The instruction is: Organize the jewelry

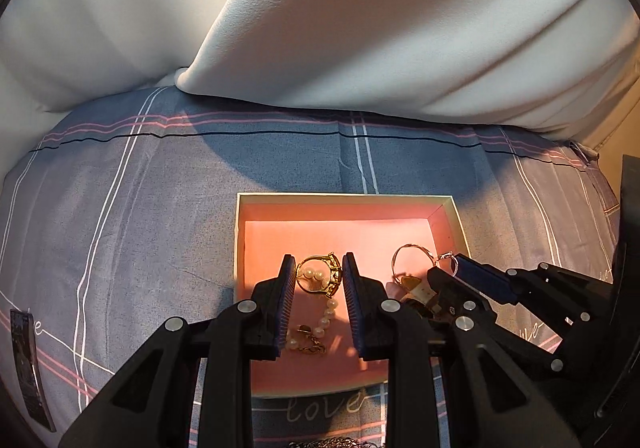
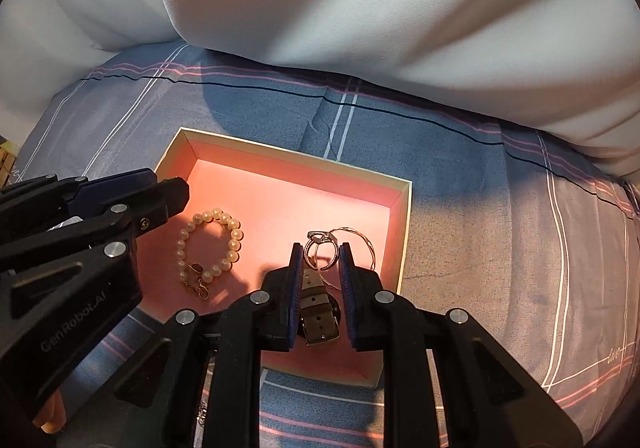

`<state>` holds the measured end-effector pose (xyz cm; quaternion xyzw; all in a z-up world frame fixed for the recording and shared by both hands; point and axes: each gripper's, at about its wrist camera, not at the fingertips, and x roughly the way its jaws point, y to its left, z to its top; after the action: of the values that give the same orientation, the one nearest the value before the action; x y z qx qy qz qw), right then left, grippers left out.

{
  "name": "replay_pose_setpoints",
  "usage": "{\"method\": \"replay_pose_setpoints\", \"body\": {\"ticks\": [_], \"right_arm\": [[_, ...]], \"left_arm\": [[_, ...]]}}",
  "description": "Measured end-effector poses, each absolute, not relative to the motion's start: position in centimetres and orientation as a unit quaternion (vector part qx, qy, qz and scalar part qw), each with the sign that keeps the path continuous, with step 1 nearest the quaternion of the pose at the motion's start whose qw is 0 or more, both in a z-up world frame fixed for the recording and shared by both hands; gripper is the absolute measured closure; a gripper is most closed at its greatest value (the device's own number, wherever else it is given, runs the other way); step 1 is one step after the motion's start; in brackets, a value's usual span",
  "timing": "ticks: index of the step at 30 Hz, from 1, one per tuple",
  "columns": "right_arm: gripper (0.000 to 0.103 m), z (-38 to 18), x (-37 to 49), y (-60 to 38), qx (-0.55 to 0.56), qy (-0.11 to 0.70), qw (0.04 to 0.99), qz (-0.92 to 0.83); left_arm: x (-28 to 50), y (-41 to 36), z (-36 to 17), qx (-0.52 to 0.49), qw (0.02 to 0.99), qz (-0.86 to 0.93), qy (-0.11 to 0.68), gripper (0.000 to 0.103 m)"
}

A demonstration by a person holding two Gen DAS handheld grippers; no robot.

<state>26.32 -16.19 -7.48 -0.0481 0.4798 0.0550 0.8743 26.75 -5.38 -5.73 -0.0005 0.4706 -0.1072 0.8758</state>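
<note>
An open box [image 1: 448, 204] with a pink inside lies on the bed; it also shows in the right wrist view [image 2: 404, 216]. My left gripper [image 1: 319, 268] is shut on a gold ring [image 1: 320, 274] and holds it over the box, above a pearl bracelet [image 1: 326, 318] that lies on the box floor [image 2: 208, 244]. My right gripper [image 2: 320, 256] is shut on a silver ring [image 2: 320, 250] over the box, above a watch strap [image 2: 318, 312]. A thin hoop [image 2: 360, 244] lies beside it; the hoop also shows in the left wrist view [image 1: 408, 254].
The box rests on a grey-blue checked bedsheet [image 1: 140, 208]. White pillows [image 1: 360, 28] lie behind it. A dark flat object [image 1: 28, 364] lies on the sheet at the left. A silver chain [image 1: 336, 442] shows at the bottom edge.
</note>
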Motion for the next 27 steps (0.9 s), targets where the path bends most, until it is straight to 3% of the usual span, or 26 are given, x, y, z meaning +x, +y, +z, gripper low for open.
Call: {"method": "replay_pose_setpoints", "body": {"ticks": [4, 6, 7, 8, 14, 21, 27], "right_arm": [[0.084, -7.8, 26.1, -16.0, -0.056, 0.482, 0.873, 0.052], [0.069, -7.9, 25.8, -15.8, -0.07, 0.481, 0.873, 0.04], [0.053, -7.6, 25.4, -15.9, -0.075, 0.471, 0.878, 0.037], [0.051, -7.4, 24.9, -16.0, -0.078, 0.465, 0.881, 0.039], [0.051, -7.7, 19.0, -17.1, -0.051, 0.451, 0.889, 0.068], [0.051, -13.2, 11.8, -16.8, -0.025, 0.486, 0.869, 0.083], [0.051, -14.7, 11.7, -14.7, -0.044, 0.479, 0.872, 0.09]], "left_arm": [[26.7, -5.3, -6.1, 0.006, 0.873, -0.111, 0.475, 0.079], [26.5, -5.3, -6.1, 0.013, 0.874, -0.111, 0.473, 0.073], [26.3, -5.1, -6.0, 0.012, 0.876, -0.107, 0.47, 0.061], [26.0, -4.9, -5.8, 0.01, 0.878, -0.106, 0.466, 0.055], [21.8, -3.0, -5.5, 0.012, 0.886, -0.126, 0.445, 0.055], [15.1, -1.0, -10.9, 0.025, 0.867, -0.131, 0.48, 0.055], [13.1, -0.3, -13.6, 0.027, 0.864, -0.113, 0.491, 0.055]]}}
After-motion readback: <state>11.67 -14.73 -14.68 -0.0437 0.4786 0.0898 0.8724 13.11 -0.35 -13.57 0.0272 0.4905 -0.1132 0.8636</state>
